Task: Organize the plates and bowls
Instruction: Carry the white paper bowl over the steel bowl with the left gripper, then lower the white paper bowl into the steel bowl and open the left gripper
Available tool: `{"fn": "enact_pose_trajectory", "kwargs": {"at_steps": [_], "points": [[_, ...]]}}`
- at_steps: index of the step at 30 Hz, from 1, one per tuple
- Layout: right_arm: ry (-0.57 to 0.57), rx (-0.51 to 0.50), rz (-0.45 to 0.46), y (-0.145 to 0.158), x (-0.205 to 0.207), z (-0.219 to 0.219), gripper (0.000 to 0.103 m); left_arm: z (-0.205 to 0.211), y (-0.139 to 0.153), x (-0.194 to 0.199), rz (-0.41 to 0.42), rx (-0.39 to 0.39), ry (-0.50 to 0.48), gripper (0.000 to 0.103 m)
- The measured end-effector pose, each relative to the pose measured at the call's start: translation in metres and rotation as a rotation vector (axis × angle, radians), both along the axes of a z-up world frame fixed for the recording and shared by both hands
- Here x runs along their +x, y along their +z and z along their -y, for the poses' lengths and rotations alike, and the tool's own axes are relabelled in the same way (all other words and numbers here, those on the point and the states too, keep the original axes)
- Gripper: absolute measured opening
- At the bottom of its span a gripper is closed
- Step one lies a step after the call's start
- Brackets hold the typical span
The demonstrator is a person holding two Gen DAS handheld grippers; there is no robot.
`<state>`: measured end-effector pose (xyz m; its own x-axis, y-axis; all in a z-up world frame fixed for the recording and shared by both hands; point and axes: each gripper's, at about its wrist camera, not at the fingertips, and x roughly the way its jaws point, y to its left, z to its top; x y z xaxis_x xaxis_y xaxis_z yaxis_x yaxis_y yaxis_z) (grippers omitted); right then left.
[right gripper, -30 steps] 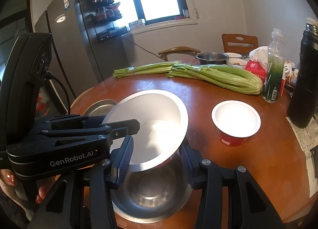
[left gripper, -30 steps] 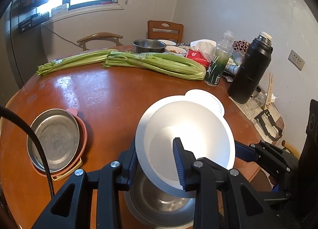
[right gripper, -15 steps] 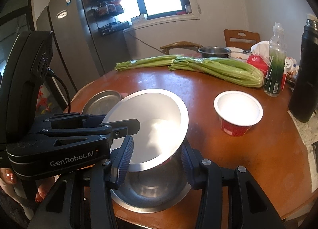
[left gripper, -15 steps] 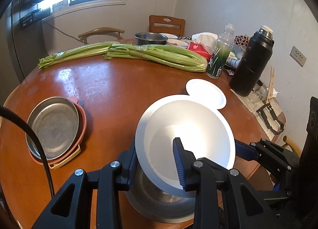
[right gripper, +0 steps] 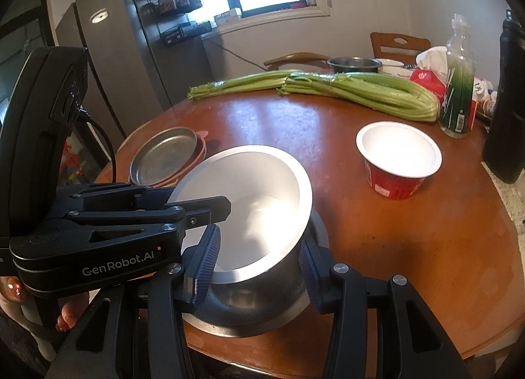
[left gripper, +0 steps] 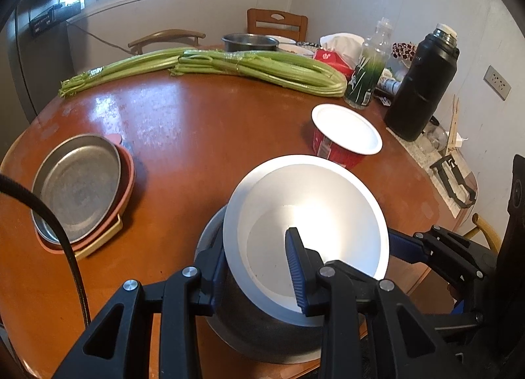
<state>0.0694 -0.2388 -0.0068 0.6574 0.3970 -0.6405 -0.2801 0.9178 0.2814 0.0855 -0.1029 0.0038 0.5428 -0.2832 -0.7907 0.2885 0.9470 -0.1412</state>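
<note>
My left gripper is shut on the rim of a white-lined bowl, held tilted inside a steel bowl at the table's near edge. The white bowl and steel bowl also show in the right wrist view. My right gripper is open, its fingers on either side of the held bowl's lower part. A second red bowl with white inside stands to the right. A steel plate lies on a pink plate at the left.
Two celery bunches lie across the round wooden table. A black thermos, a green bottle, a red tissue pack and a steel pot stand at the back right. Chairs and a fridge stand beyond.
Both grippers have pulled back toward the near edge and the held white bowl has sunk lower into the steel bowl. The red bowl is now fully uncovered.
</note>
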Motion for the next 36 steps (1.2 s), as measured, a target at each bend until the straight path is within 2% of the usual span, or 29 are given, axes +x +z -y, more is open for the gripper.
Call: {"fn": "enact_pose_trajectory", "kwargs": {"at_steps": [22,36], "points": [[0.007,-0.025,-0.061,-0.02,0.004,-0.006,0.049,0.003,-0.022,0.006,-0.049,0.04,0.002,0.033],[0.004,-0.048,-0.051,-0.02,0.006,-0.008,0.049,-0.002,-0.024,0.008,-0.057,0.038,0.009,0.033]]}}
